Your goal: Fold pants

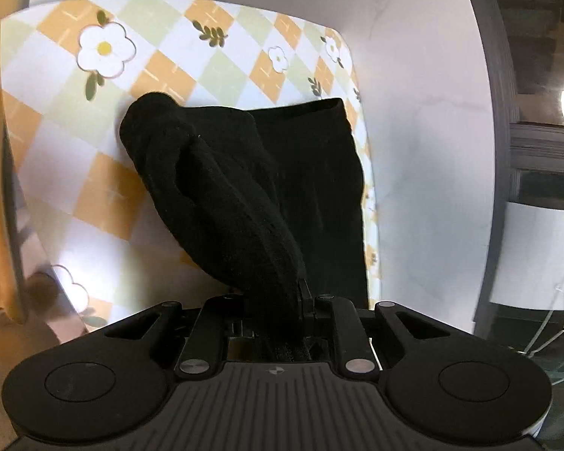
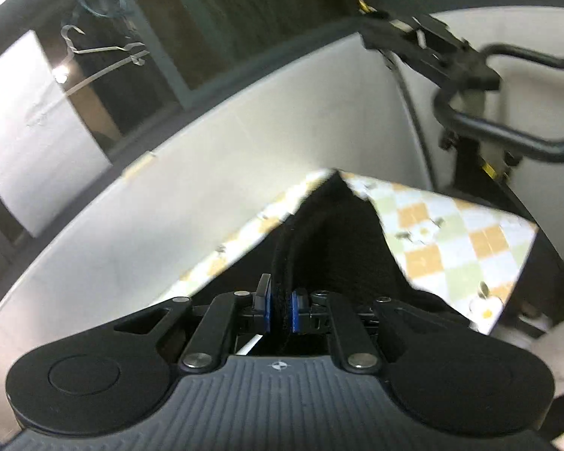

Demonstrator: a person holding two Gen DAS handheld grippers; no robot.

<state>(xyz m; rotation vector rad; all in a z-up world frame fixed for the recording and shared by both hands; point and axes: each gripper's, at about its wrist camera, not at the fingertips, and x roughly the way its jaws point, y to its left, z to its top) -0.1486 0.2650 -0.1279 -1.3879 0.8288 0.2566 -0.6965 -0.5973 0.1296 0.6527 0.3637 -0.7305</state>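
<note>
Black fabric is bunching between both tools, the left tool [image 1: 282, 300] and right tool [image 2: 281, 306] each clamping the pants [image 1: 244, 188], which are draping over the checkered, flower-printed surface [image 1: 75, 131].

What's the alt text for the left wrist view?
The left hand-held gripper is shut on a bunched fold of black pants, lifted toward the camera. The rest of the pants lie on a checkered tablecloth with white flowers, orange and pale green diamonds. A white wall stands behind.
</note>
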